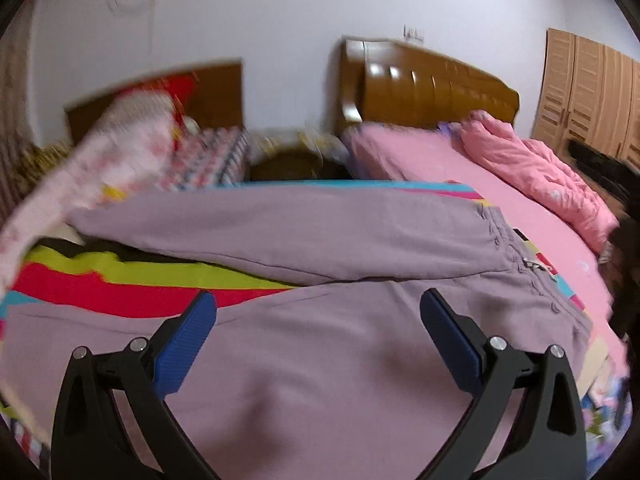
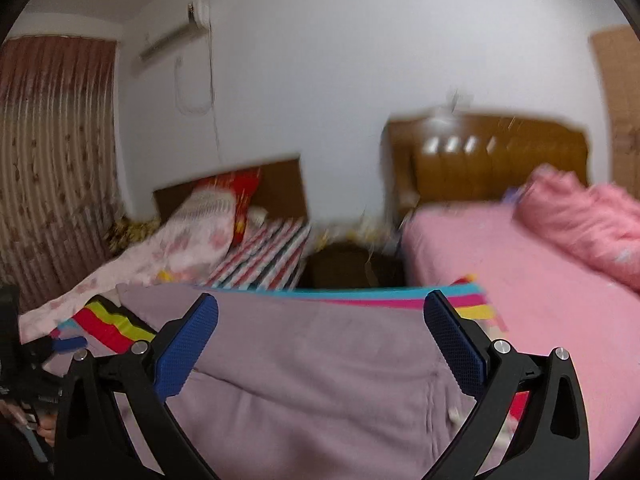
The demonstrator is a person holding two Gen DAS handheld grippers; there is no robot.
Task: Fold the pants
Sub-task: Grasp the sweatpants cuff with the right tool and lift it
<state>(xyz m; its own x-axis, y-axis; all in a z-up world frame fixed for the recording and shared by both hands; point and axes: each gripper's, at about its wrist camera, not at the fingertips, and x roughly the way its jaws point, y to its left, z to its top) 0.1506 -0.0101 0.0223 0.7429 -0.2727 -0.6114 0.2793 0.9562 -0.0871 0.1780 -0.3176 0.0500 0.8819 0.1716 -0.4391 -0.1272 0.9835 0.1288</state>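
Mauve pants (image 1: 304, 344) lie spread on a bright striped cloth (image 1: 120, 280) across the bed, the two legs reaching left and the gathered waistband (image 1: 520, 264) at the right. My left gripper (image 1: 318, 312) hovers open over the near leg, nothing between its blue pads. In the right wrist view the same pants (image 2: 320, 360) fill the foreground, and my right gripper (image 2: 320, 316) stands open above them near the waist end. The other gripper (image 2: 60, 344) shows at the far left of that view, held in a hand.
A pink bed sheet (image 1: 440, 160) with a rumpled pink quilt (image 1: 540, 176) lies to the right, below a wooden headboard (image 1: 432, 92). A floral quilt (image 1: 112, 160) and a second bed sit at the left. A dark nightstand (image 2: 348, 264) stands between the beds; a wardrobe (image 1: 588, 92) far right.
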